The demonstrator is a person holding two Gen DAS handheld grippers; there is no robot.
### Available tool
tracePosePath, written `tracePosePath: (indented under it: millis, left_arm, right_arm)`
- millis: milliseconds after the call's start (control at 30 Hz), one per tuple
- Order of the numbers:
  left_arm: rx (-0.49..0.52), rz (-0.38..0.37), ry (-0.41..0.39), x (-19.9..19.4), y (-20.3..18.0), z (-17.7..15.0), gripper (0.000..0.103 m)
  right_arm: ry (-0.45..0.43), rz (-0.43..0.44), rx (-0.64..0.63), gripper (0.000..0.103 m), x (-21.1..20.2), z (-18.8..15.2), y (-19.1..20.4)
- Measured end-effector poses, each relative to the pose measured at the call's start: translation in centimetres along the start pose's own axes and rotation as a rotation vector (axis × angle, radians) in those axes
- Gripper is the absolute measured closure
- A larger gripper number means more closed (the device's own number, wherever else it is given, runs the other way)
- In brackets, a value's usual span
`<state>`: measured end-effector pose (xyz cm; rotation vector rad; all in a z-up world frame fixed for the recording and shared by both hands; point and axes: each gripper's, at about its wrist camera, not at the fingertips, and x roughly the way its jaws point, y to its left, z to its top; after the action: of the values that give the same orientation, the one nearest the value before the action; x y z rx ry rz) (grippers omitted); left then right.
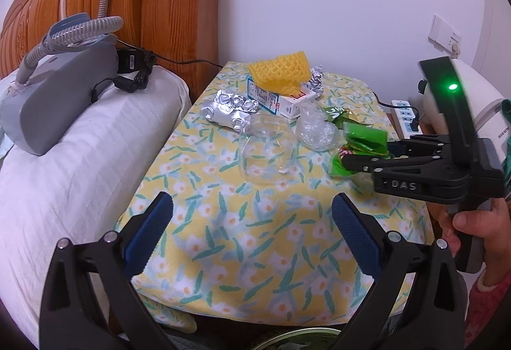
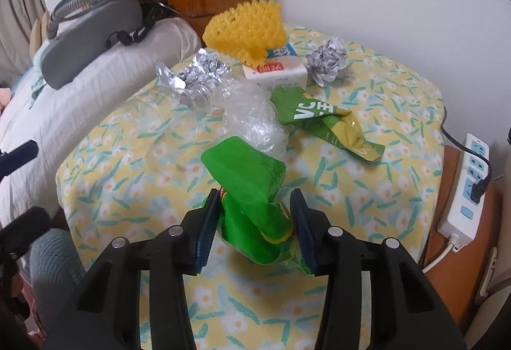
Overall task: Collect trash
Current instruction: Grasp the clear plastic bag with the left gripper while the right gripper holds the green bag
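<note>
The white carton (image 2: 275,72) lies partly hidden under the yellow foam net (image 2: 246,28); its small print is unreadable.

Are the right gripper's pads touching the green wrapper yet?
Touching. The right wrist view shows the right gripper with both pads pressed against the crumpled green wrapper.
</note>
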<state>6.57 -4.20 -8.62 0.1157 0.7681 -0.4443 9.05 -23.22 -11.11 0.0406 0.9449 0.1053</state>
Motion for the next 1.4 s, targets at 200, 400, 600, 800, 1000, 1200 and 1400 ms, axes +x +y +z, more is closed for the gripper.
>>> tracePosePath:
  millis: [200,400,600,800,1000,1200,1400]
  left_arm:
    - [0.003,0.001,0.014,1.8,-0.2,1.6,0.008]
    - [0.055,-0.044,-0.018,3.4,-2.4,4.1,0.008]
    - [0.114,-0.083,-0.023,6.4,-5.5,6.3,0.008]
    - [0.155,-0.099,0.003,9.1,-8.1,7.8,0.019]
    - [0.165,-0.071,0.074,12.0,-9.1,8.3,0.036]
    - [0.156,-0.044,0.142,13.9,-9.3,8.1,0.062]
    - [0.147,-0.045,0.144,13.5,-9.1,8.1,0.079]
  right_arm:
    - [-0.072,0.020,0.120,0.058,-2.9,-0.4,-1.6]
    - [-0.111,-0.035,0.175,0.058,-4.4,-0.5,-2.7]
    - [-0.159,-0.076,0.254,0.057,-5.2,-0.7,-5.1]
    - [-0.193,-0.094,0.323,0.057,-5.1,-1.0,-7.3]
    - [-0.199,-0.071,0.336,0.056,-4.6,-1.6,-8.2]
    - [-0.198,-0.044,0.330,0.056,-4.1,-1.9,-8.2]
    - [-0.199,-0.026,0.328,0.056,-3.8,-2.1,-8.1]
